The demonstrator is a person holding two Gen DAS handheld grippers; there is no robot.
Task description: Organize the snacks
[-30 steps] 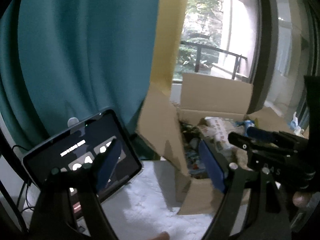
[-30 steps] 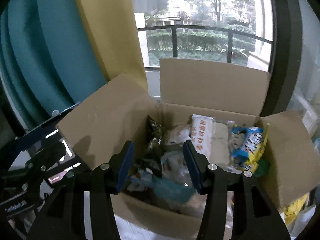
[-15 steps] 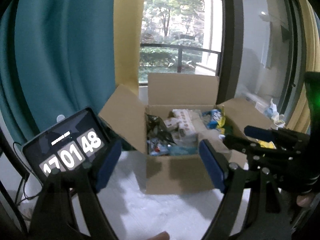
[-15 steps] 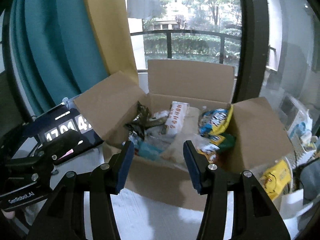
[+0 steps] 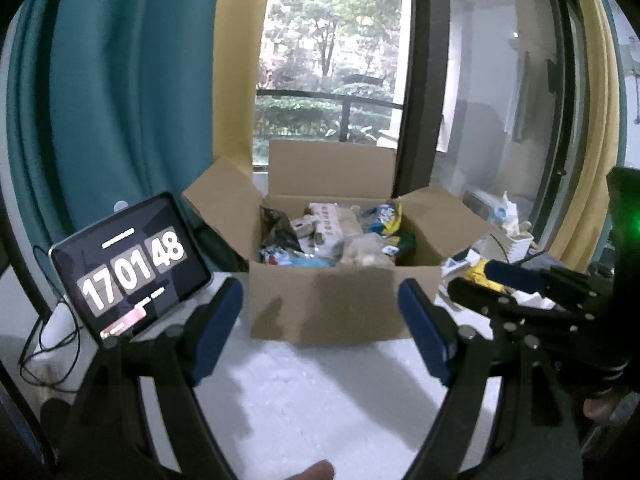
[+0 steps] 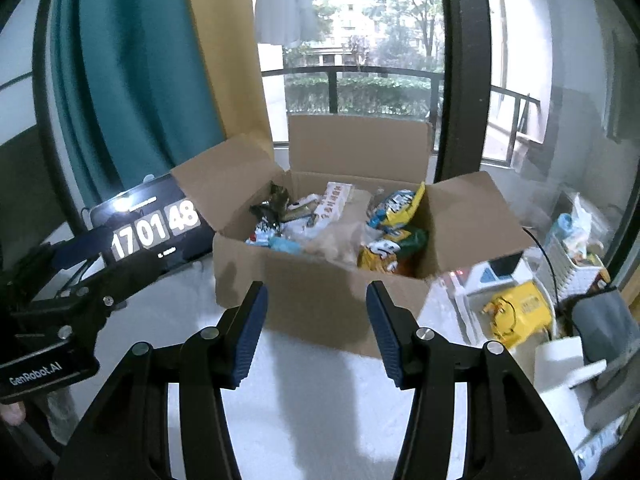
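An open cardboard box (image 5: pixel 324 304) (image 6: pixel 320 304) stands on the white table, flaps spread. It holds several snack packs: a white carton (image 6: pixel 334 200), a blue and yellow bag (image 6: pixel 396 210), a dark bag (image 6: pixel 272 204) and a pale bag (image 5: pixel 360 250). My left gripper (image 5: pixel 320 328) is open and empty, in front of the box. My right gripper (image 6: pixel 314 328) is open and empty, also in front of the box and apart from it. The right gripper's body shows at the right of the left wrist view (image 5: pixel 532 300).
A tablet (image 5: pixel 128 264) (image 6: pixel 148 228) showing a clock leans at the left of the box. Teal and yellow curtains hang behind. A yellow pack (image 6: pixel 516 312), white containers and a grey pouch (image 6: pixel 604 324) crowd the table's right side. White tabletop (image 5: pixel 320 400) lies in front of the box.
Both grippers have pulled back from the box, which now looks smaller and farther. The left gripper's view swung from the tablet and curtain to face the box. Jaws stayed open.
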